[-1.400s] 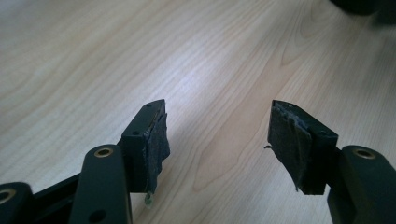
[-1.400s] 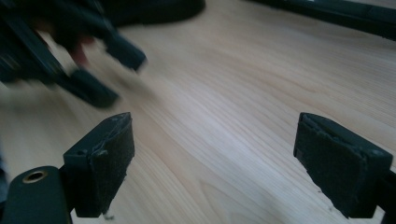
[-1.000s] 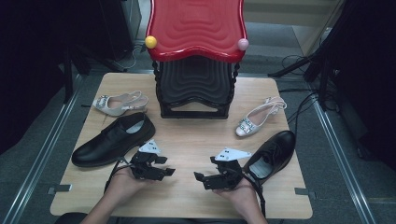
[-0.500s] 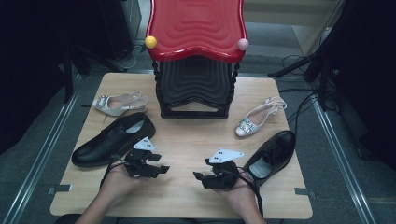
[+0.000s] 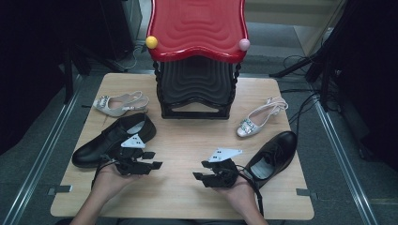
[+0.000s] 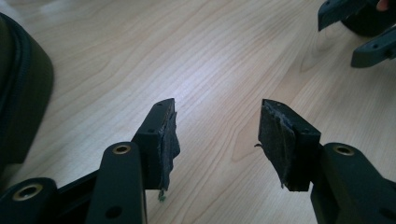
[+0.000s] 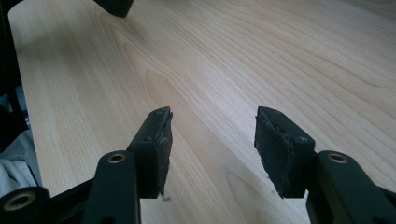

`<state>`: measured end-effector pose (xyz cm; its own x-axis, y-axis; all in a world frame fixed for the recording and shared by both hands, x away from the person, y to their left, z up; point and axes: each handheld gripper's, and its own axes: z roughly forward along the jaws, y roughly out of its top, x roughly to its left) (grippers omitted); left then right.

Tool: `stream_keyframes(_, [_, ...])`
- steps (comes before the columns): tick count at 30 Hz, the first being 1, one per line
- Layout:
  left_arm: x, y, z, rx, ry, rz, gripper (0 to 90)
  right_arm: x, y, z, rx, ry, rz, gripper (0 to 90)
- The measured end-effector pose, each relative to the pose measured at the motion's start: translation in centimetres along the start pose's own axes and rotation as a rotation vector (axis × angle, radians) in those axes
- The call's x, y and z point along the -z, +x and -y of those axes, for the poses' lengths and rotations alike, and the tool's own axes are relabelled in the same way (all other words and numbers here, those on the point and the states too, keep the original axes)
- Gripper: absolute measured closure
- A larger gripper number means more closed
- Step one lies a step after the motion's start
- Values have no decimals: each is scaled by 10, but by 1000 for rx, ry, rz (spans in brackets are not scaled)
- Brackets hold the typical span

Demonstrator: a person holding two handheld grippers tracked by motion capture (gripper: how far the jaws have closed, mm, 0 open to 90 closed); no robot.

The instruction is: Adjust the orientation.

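The two black leather shoes nearest the tongs are taken as the work in hand: the left black shoe (image 5: 112, 139) lies on the left part of the table (image 5: 187, 140), toe toward the left edge, heel near the rack; the right black shoe (image 5: 272, 153) lies at the right, toe toward the far right, opening toward the person. Both are judged stiff at sole and heel, softer at the upper, moderately heavy, with smooth leather that could slip between pads; a hold on the heel collar or the rim of the opening is judged best, not the rounded toe. The left tongs (image 5: 151, 159) are seen just beside the left black shoe, jaws apart with nothing between them, having just been closing a little; in the left gripper view only bare wood lies between the pads (image 6: 168, 140). The right tongs (image 5: 202, 171) are seen near the right black shoe, jaws likewise apart and empty, also just closing slightly. Further out, two silver slingback sandals (image 5: 121, 103) (image 5: 259, 118) lie either side of a black rack (image 5: 196, 89) topped by a red tray (image 5: 197, 28).
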<state>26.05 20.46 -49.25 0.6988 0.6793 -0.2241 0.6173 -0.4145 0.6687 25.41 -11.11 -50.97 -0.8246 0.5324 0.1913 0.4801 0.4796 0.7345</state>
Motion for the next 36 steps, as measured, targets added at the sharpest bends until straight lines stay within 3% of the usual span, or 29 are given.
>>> stream_keyframes(5, [5, 4, -4, 20, 27, 0, 423, -2, 1, -1, 23, 10, 8, 457])
stream_keyframes(7, [11, 6, -9, 24, 39, 15, 479, -2, 1, -1, 31, 13, 11, 456])
stream_keyframes(13, [28, 14, -24, 25, 6, -29, 457, -1, -1, -1, 22, 16, 12, 449])
stream_keyframes(21, [39, 31, -39, 33, 16, -79, 458, -1, -2, -1, 15, 19, 18, 446])
stream_keyframes(28, [35, 49, -56, 52, 24, -120, 457, -3, -2, 0, 15, 31, 18, 441])
stream_keyframes(36, [21, 71, -70, 98, 54, -131, 483, -5, -2, 1, 4, 47, 17, 441])
